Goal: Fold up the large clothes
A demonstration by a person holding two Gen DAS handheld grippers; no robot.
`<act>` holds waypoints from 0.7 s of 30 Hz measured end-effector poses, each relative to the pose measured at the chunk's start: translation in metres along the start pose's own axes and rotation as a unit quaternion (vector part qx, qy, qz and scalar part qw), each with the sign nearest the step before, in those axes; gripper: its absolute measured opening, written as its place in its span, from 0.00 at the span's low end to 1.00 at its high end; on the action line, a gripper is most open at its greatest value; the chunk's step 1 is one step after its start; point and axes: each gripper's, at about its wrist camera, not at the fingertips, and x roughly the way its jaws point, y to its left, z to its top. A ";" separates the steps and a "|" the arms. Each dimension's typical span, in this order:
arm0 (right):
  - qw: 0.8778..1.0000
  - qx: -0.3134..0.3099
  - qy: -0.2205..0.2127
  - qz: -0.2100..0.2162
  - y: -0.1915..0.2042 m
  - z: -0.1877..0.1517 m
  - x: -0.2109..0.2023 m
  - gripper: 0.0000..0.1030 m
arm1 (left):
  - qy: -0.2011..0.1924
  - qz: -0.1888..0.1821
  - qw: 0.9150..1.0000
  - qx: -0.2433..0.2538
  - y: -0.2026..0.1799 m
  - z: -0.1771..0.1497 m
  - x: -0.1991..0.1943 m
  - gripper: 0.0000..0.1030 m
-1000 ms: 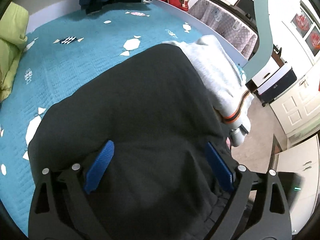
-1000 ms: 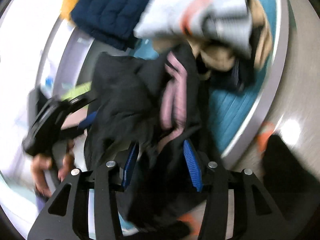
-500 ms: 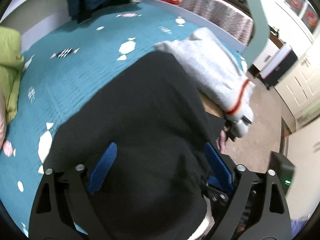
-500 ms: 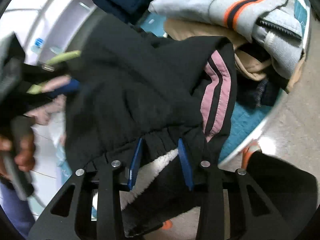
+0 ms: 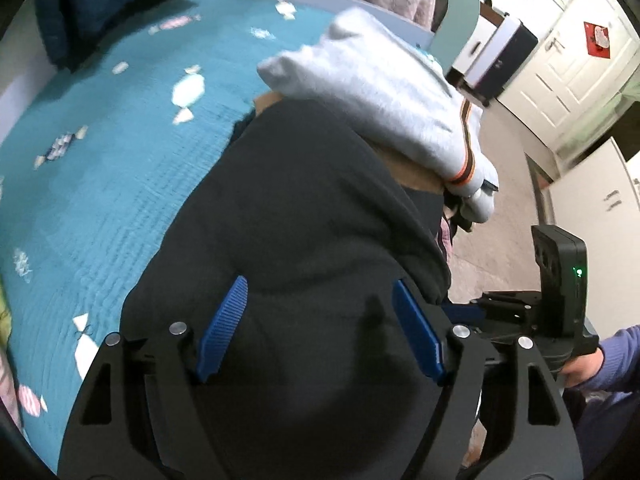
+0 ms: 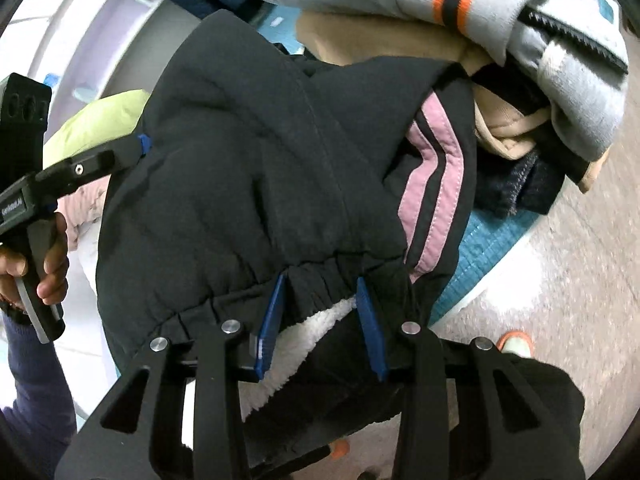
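Teal bed (image 5: 120,184), black trousers (image 6: 256,184) at its edge, right tool (image 6: 320,320) pinching the waistband, left tool (image 5: 320,332) closing, spread over the cloth.

Left gripper (image 5: 320,328), black frame with blue ribbed fingers (image 5: 222,330), points steeply down, jaws wide and closing, dark cloth lying between them, pads not visibly pressing it. Right gripper (image 6: 320,320), same black build with blue fingers (image 6: 270,324), angled down, jaws narrowed onto the gathered elastic edge of the black garment (image 6: 248,184), pinching it. Left hand (image 6: 34,264) wraps the pistol handle in the right wrist view, dark purple sleeve (image 6: 32,392) below it. Right hand (image 5: 582,368) shows at the left view's edge on its handle, same purple cuff.
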 end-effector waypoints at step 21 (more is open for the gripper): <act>0.940 0.335 0.056 0.015 -0.048 -0.082 -0.071 0.76 | 0.190 -0.028 0.979 -0.072 0.033 0.051 0.046 0.92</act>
